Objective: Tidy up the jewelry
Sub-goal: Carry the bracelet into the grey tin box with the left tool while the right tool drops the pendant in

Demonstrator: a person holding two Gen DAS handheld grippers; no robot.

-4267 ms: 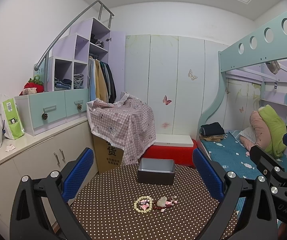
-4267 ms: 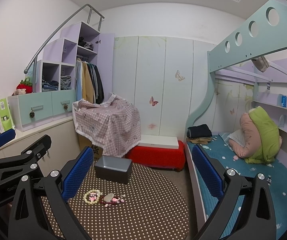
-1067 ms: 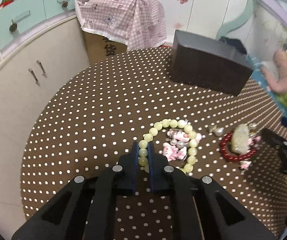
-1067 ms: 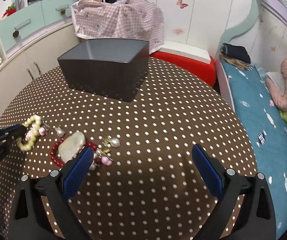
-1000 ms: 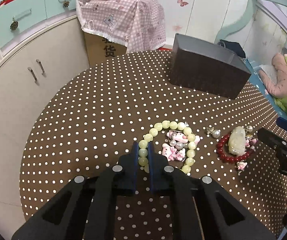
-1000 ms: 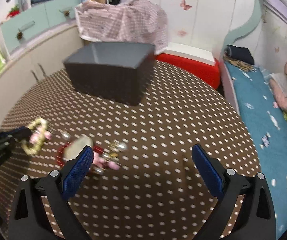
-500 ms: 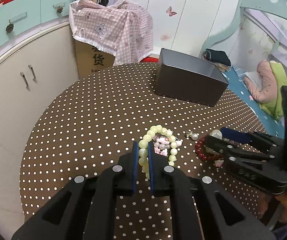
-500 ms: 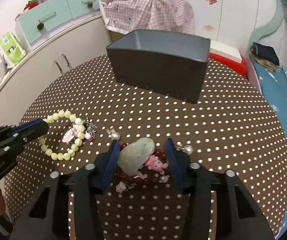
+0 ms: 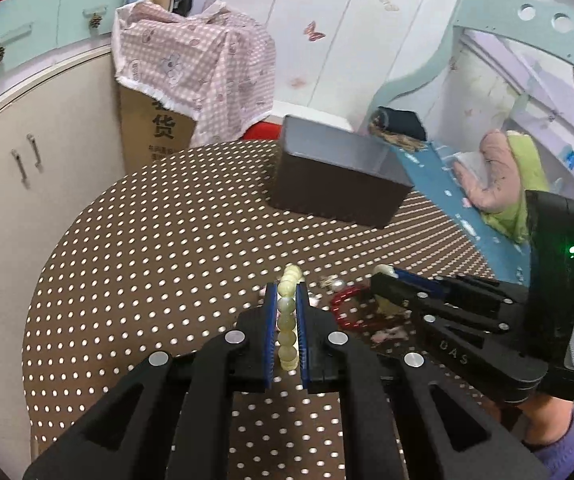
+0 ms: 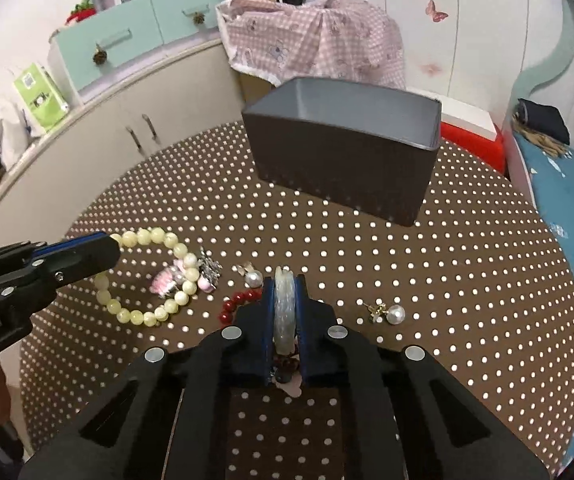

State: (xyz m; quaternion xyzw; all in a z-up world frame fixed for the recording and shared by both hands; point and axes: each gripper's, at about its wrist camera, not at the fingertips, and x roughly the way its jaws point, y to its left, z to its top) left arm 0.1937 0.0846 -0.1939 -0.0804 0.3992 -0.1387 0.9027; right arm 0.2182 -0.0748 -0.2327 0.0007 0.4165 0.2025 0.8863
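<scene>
The cardboard box [image 9: 155, 136] under the pink checked cloth [image 9: 199, 68] bears a large printed character, 货, with smaller print below it too small to read. The right gripper's body shows the raised letters "OAS" in the left wrist view, and the left gripper's body shows part of a word ending "Robot.AI" in the right wrist view.

The left gripper [image 9: 287, 300] is clamped on the pale green bead bracelet [image 10: 147, 280]: several beads sit pinched between its blue pads, and the rest of the loop lies on the dotted brown desk [image 10: 467, 280] around a small pink and silver charm cluster [image 10: 185, 276]. The right gripper [image 10: 284, 284] has just been closing and now grips the pale jade pendant [image 10: 285, 312] edge-on between its pads, with the dark red bead bracelet [image 10: 237, 304] trailing out to the left of its fingers and a pink charm showing beneath.

Two pearl earrings lie loose on the desk: one [image 10: 253, 279] just left of the right gripper's tips, the other [image 10: 391, 314] to its right. The open grey box [image 10: 343, 144] stands farther back on the desk, well apart from both grippers, with bare dotted cloth between. A cream cabinet [image 10: 127, 128] curves along the left, and a bed with a blue sheet [image 10: 567, 200] lies to the right
</scene>
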